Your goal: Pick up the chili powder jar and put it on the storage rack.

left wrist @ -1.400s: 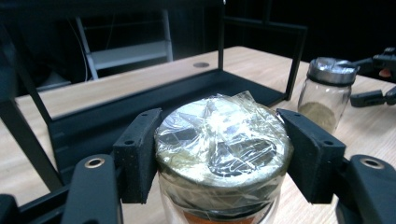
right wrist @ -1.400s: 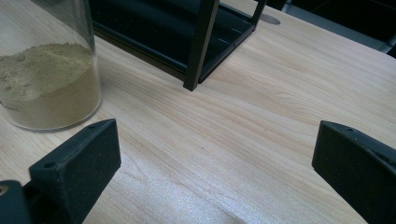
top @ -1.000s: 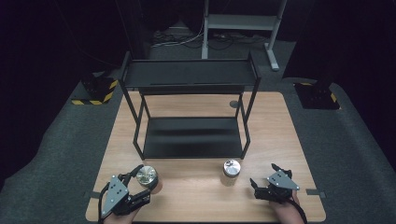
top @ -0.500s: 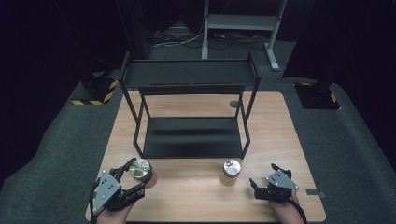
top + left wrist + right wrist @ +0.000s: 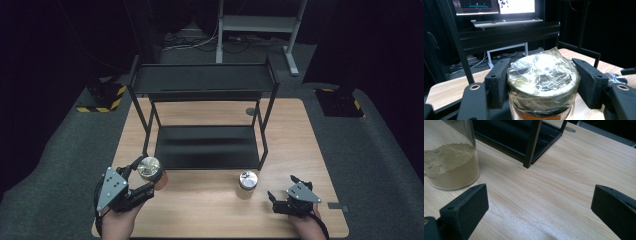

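A pale wooden worktop (image 5: 210, 210) stands in a dark room on grey carpet. At its near left edge, the left hand-held gripper (image 5: 142, 181) is clamped on a glass jar with orange contents and a shiny film-wrapped lid (image 5: 150, 169); in the left gripper view both black pads press the jar's sides just under the lid (image 5: 543, 72). Compared with a second ago the jar has come up off the wood and drifted slightly toward the left edge, so the pick-up looks done and the carry has begun. At the near right, the right hand-held gripper (image 5: 274, 198) rests low with its jaws wide apart and nothing between them, unmoved. Just beside it, toward the middle, a second glass jar holding tan powder (image 5: 246, 184) stands upright on the worktop, untouched. Beyond both jars sits a black two-tier metal rack (image 5: 202, 82), its shelves bare, probably where the lifted jar is headed. Farther back, a desk frame and cables lie in shadow.
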Demonstrator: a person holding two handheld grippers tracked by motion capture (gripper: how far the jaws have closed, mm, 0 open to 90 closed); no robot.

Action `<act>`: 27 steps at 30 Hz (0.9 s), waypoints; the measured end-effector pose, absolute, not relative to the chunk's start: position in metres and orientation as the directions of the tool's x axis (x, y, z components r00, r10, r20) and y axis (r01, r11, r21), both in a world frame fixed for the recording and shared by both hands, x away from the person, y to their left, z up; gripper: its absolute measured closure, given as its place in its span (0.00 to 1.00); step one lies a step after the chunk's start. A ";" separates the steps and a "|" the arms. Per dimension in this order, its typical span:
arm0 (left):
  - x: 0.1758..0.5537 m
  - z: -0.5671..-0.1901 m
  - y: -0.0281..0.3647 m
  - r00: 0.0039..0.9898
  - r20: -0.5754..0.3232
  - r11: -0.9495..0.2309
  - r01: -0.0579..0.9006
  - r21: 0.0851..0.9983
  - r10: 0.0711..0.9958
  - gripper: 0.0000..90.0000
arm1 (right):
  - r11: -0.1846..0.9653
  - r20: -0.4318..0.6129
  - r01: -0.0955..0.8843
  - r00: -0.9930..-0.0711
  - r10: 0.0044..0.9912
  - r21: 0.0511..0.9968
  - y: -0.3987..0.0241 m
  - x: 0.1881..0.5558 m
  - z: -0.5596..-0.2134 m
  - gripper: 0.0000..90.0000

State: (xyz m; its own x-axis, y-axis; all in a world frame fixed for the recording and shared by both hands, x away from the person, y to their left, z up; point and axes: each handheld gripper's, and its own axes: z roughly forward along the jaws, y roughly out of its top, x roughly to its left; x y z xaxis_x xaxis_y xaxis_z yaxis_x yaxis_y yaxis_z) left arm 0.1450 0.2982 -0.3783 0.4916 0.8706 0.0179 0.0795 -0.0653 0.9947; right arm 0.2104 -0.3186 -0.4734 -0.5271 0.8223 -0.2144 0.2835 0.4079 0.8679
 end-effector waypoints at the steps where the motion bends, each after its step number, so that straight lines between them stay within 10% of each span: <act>1: 0.146 -0.377 0.298 0.491 0.017 -0.064 0.078 0.995 0.871 0.38 | 0.406 -0.213 0.283 -0.527 0.823 0.869 -0.319 0.210 -0.474 0.00; 27: 0.173 -0.340 0.291 0.507 0.044 -0.063 0.020 0.998 0.861 0.38 | 0.396 -0.204 0.279 -0.528 0.825 0.875 -0.322 0.210 -0.475 0.00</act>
